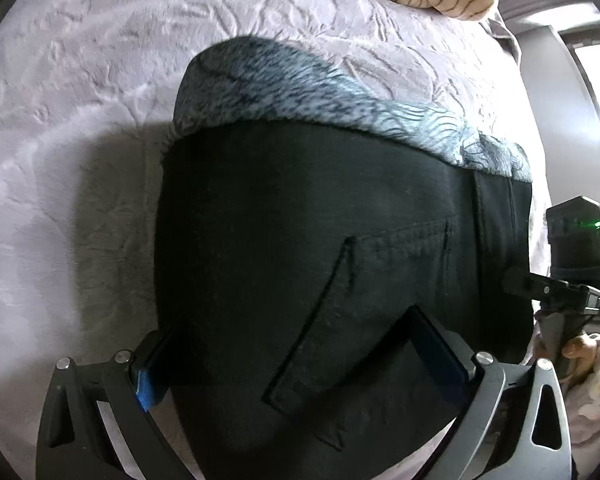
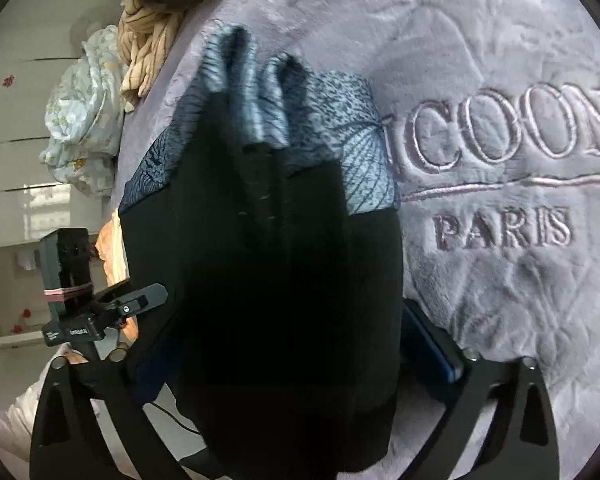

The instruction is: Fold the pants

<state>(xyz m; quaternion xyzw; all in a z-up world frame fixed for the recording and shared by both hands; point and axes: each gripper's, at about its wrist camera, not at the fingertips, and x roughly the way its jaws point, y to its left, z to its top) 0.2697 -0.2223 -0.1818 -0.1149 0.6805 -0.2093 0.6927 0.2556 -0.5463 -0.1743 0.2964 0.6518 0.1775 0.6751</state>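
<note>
Black pants (image 1: 300, 240) lie on a lilac embossed blanket (image 1: 80, 120), a back pocket (image 1: 360, 300) facing up. A blue-grey patterned fleece (image 1: 300, 92) shows beyond their far edge. My left gripper (image 1: 288, 324) stands wide open over the pants. Its left finger (image 1: 152, 376) is beside the cloth's edge and its right finger (image 1: 432, 344) rests on the cloth. In the right wrist view the pants (image 2: 280, 300) fill the gap of my right gripper (image 2: 272, 320), which is open. Its right finger (image 2: 432, 344) is clear of the cloth and its left finger is hidden behind it.
A beige striped cloth (image 2: 152, 40) and a pale floral bundle (image 2: 84, 108) lie at the bed's far edge. The blanket carries raised lettering (image 2: 504, 228). The other gripper's handle (image 2: 84, 308) shows at the left, and a hand on a handle (image 1: 580, 348) at the right.
</note>
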